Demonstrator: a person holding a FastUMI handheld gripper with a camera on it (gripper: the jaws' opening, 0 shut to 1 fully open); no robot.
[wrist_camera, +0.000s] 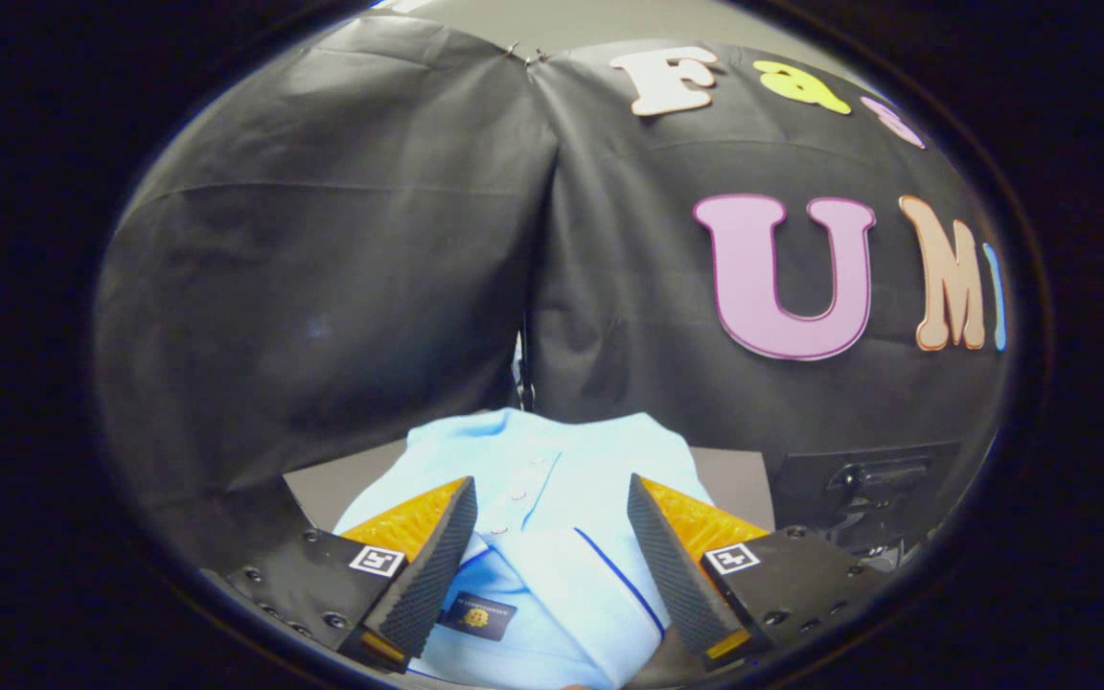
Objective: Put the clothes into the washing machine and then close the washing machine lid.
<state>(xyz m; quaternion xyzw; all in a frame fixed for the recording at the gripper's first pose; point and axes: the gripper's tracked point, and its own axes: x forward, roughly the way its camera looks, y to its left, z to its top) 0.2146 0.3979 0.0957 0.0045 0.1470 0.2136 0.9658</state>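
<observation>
Between the two fingers of the gripper (552, 508), in the gripper view: a light blue polo shirt (552, 479), lying on a grey table (341, 484). Fingers spread wide apart, neither one pressing on the cloth; claw open, gripping nothing. Visible on the shirt: a button placket, a collar with a thin dark blue stripe, and a dark neck label (477, 616) close to the left finger, its print too small to make out. Lower part of the shirt cut off beneath the fingers; far part folded over and reaching beyond the fingertips toward the booth's black cloth wall (341, 268). Beyond the right finger, a dark machine part (863, 484) with a handle-like shape, half lost in shadow and hard to identify. Table mostly hidden by shirt and fingers.
</observation>
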